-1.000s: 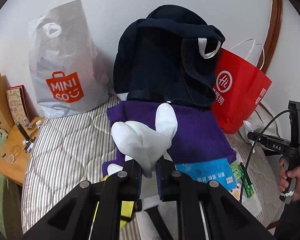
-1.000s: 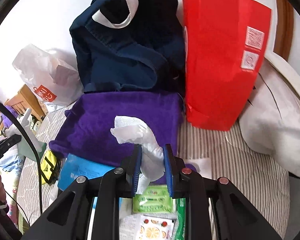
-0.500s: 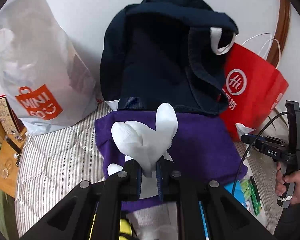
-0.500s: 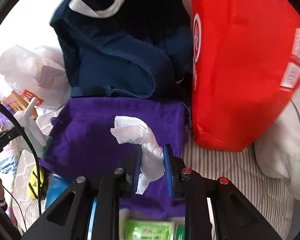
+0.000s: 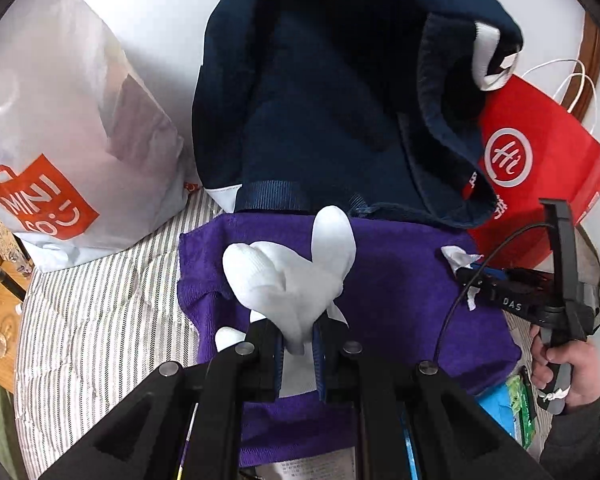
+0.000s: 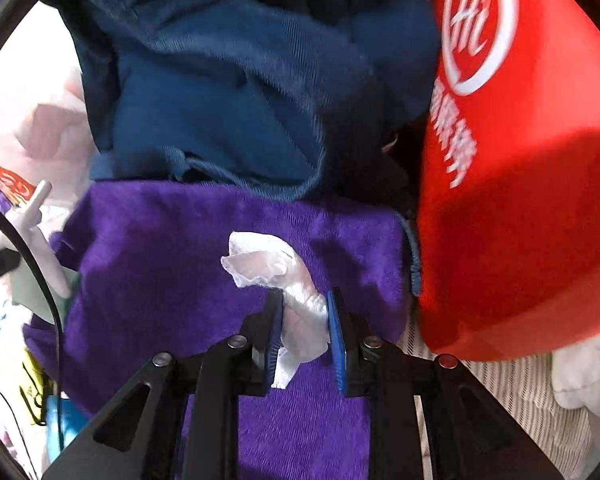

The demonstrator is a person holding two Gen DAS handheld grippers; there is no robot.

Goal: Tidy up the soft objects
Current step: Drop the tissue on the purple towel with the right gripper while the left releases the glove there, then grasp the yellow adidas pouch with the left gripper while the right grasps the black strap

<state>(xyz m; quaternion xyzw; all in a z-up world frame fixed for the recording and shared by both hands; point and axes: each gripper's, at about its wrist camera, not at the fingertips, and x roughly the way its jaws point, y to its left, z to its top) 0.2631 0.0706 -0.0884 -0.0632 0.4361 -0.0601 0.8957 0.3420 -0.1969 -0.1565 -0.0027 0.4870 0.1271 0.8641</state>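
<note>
A bed with a striped cover (image 5: 100, 320) stands against a white wall. At left sits a white plastic shopping bag (image 5: 60, 140). Centre, a navy garment (image 5: 320, 120) is heaped against the wall, with a purple towel (image 5: 400, 300) spread flat on the bed directly before it. At right stands a red paper bag (image 5: 540, 168), touching the garment. The left hand-held gripper (image 5: 298, 354) is pinching a white sock (image 5: 292, 280), held above the towel. The right hand-held gripper (image 6: 304, 332) is pinching a crumpled white tissue (image 6: 276, 272), likewise above the towel, near the red bag.
</note>
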